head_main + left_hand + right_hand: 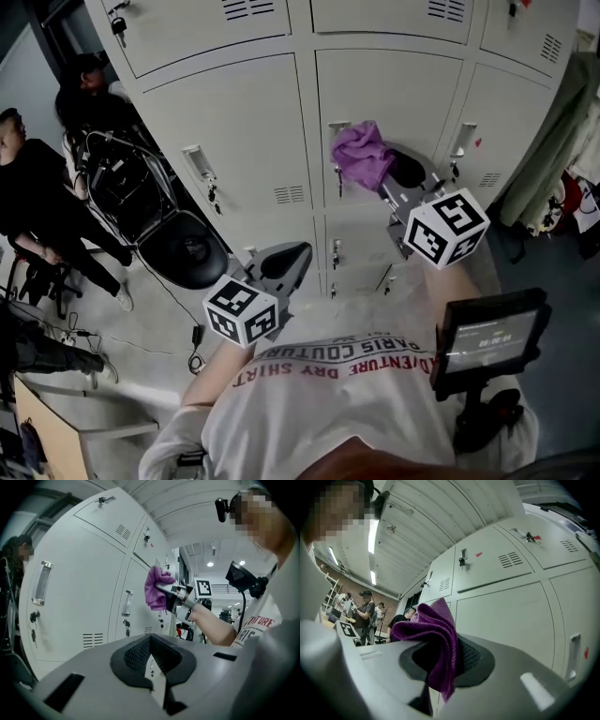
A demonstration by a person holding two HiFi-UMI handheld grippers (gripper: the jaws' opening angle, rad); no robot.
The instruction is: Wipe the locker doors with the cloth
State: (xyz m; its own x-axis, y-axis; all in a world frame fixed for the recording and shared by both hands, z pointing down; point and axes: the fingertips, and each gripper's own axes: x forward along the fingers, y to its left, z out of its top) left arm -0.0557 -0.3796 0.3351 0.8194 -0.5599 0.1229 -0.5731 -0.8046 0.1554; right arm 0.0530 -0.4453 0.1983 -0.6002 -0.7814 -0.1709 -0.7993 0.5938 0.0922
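Note:
White locker doors (394,89) fill the far side of the head view. My right gripper (398,175) is shut on a bunched purple cloth (361,155), which is pressed against the middle door beside its handle (338,127). The right gripper view shows the cloth (436,634) spilling out between the jaws of the right gripper (445,653). My left gripper (286,258) hangs lower and left, in front of the lower lockers; its jaws are together and hold nothing. In the left gripper view, the left gripper (151,639) points along the doors toward the cloth (154,590).
A black chair (183,248) and seated people (37,197) are at the left, with a cable on the floor (178,300). A small screen on a stand (487,337) is at my right. Green fabric (553,141) hangs past the right lockers. Keys hang from locks (212,192).

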